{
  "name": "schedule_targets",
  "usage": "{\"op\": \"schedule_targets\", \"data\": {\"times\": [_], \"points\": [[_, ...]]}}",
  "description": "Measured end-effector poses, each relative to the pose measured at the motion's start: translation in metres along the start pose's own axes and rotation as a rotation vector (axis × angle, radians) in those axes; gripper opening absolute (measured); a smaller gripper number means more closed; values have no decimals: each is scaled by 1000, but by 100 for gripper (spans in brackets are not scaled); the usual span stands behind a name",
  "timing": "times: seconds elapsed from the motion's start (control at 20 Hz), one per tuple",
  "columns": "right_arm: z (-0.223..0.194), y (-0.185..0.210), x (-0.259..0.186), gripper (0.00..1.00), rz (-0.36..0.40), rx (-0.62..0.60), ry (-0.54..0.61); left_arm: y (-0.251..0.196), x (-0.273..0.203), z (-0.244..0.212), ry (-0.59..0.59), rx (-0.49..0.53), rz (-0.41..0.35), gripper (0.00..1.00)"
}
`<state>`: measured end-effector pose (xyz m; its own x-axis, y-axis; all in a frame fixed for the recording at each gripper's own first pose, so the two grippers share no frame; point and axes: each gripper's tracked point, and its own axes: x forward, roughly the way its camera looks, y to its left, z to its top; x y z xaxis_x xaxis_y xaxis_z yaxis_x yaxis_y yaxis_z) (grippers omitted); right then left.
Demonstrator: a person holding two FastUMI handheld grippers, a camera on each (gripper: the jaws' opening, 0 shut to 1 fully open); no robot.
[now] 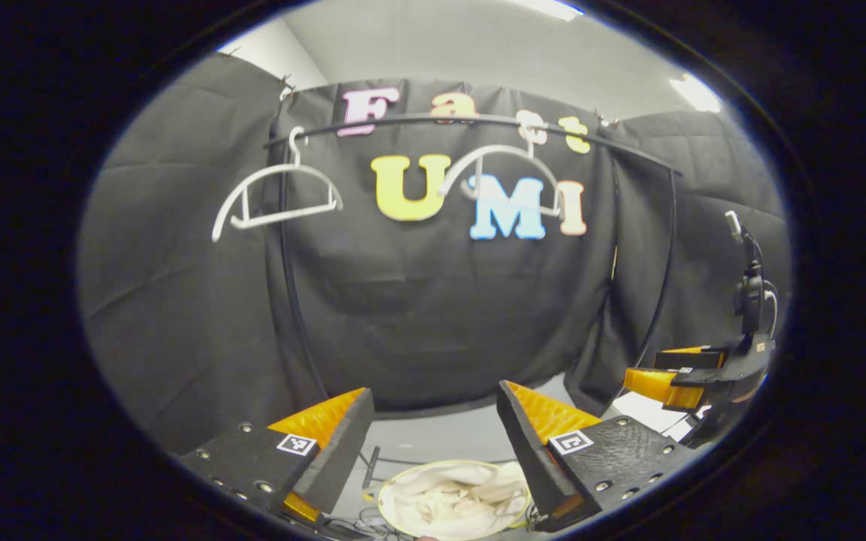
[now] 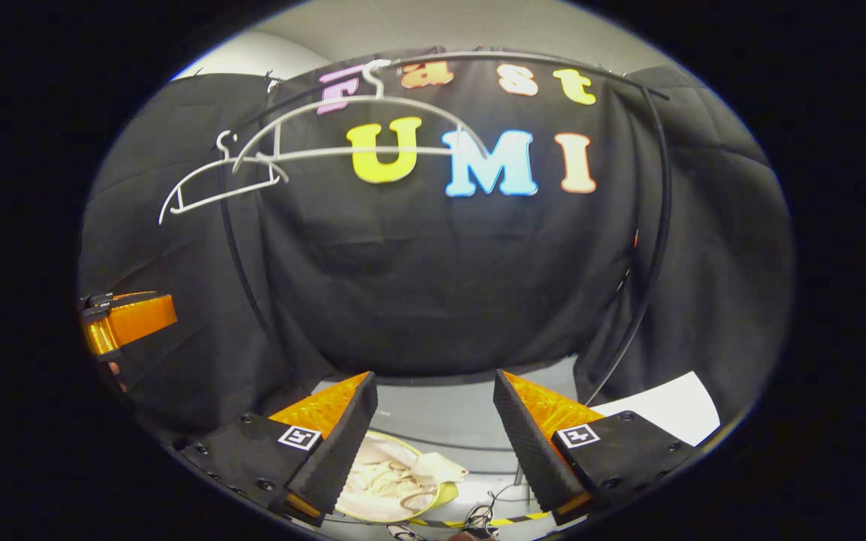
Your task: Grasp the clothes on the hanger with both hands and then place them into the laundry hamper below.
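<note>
While the clothes (image 1: 454,500) lie crumpled as pale cream cloth inside the hamper (image 1: 388,492), both grippers hang above it with nothing between their fingers. Seen from the left gripper view, the hamper's yellow rim sits low between the two black finger pads, partly hidden by the right-hand pad. From the right gripper view the clothes (image 2: 392,477) fill the hamper (image 2: 444,492) in the same way, below and toward the left finger.

Above the hamper, the left gripper (image 1: 433,439) is released, its jaws spread wide and gripping nothing. Likewise the right gripper (image 2: 433,436) is released, jaws wide apart and bare. The right gripper (image 1: 685,376) also shows in the left gripper view, off to the side and higher than the hamper; the left gripper (image 2: 121,323) shows at the edge of the right gripper view.

Well above the hamper, a dark curved rail (image 1: 478,120) carries two bare white hangers (image 1: 275,195) (image 1: 504,173). From the right gripper view the hangers (image 2: 215,184) (image 2: 358,131) overlap on the rail (image 2: 523,60). On the grey floor beside the hamper lie a white sheet (image 2: 666,409) and some cables (image 2: 482,515).
</note>
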<state>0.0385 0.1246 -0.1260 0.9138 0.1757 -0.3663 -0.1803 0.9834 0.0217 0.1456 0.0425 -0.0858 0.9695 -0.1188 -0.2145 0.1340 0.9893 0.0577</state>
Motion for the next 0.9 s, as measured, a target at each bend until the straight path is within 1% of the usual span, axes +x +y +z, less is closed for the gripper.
{"op": "schedule_targets", "data": {"times": [0.1,0.25,0.3,0.35,0.4,0.45,0.5,0.55,0.65,0.7,0.9], "points": [[29,-11,-17,98,-33,18,-77,-6,-17,43,-66,-12,-15,96],[67,-28,-40,98,-81,42,-189,-15,-38,80,-154,24,-12,96],[76,-35,-48,98,-96,43,-218,-19,-45,86,-175,22,-12,96],[89,-42,-54,92,-112,39,-245,-22,-53,94,-193,15,-13,96],[99,-49,-61,92,-128,35,-267,-26,-62,99,-211,5,-10,96],[105,-56,-67,98,-141,36,-283,-29,-74,111,-230,-4,-8,96],[110,-60,-74,97,-145,37,-296,-31,-81,123,-247,-9,-6,95],[111,-65,-80,92,-150,39,-304,-32,-85,131,-258,-10,0,95],[112,-80,-88,100,-161,38,-315,-31,-83,139,-279,-11,22,95],[111,-89,-90,98,-169,35,-312,-30,-84,141,-286,-16,39,95],[104,-125,-92,98,-194,24,-317,-39,-82,121,-282,-68,80,95]]}}
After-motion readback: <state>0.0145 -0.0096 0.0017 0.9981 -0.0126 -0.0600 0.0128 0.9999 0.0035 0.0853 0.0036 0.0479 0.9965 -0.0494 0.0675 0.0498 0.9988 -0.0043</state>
